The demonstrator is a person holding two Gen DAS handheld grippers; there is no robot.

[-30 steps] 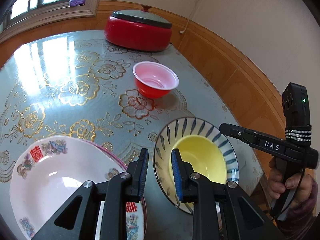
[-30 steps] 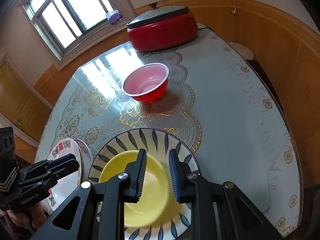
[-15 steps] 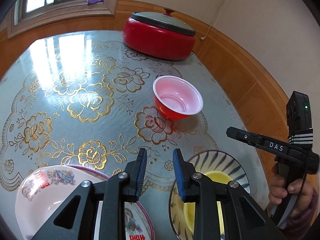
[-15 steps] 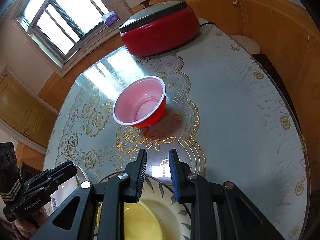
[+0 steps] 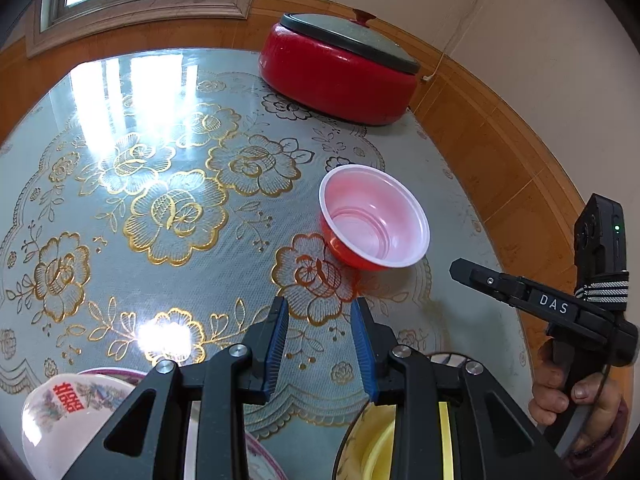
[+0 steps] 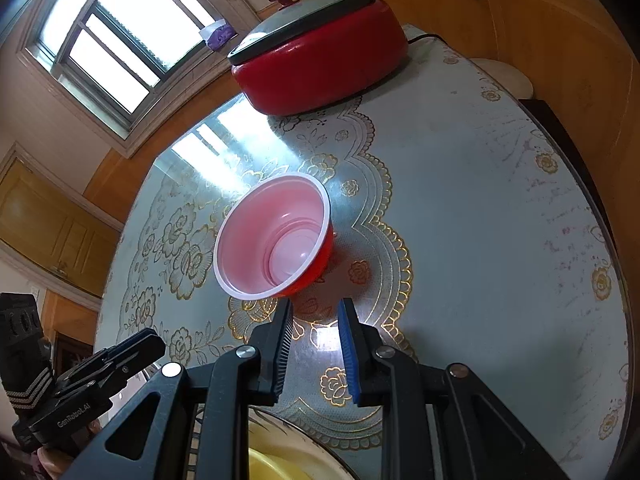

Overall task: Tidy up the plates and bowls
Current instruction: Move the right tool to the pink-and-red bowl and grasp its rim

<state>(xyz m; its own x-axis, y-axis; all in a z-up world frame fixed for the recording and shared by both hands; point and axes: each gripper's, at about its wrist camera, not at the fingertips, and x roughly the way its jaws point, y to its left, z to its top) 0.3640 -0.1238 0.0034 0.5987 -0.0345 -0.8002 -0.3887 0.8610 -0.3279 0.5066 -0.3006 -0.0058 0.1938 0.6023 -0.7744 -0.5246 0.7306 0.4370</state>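
Both grippers advanced past yellow bowl [image 5: 376,448] toward red bowl [image 6: 276,240]; left gripper [image 5: 320,344] jaws opening, empty; right gripper [image 6: 314,350] jaws narrowly parted, empty. Red bowl likely next pickup.

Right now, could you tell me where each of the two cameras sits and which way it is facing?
Left wrist: on the left gripper, angled down along its opening, empty jaws over the table toward the red bowl; the right gripper and its hand show at right.
Right wrist: on the right gripper, angled down toward the red bowl just ahead; the left gripper shows at lower left.
Shared: bowl, red lidded pot, window, yellow dish below.
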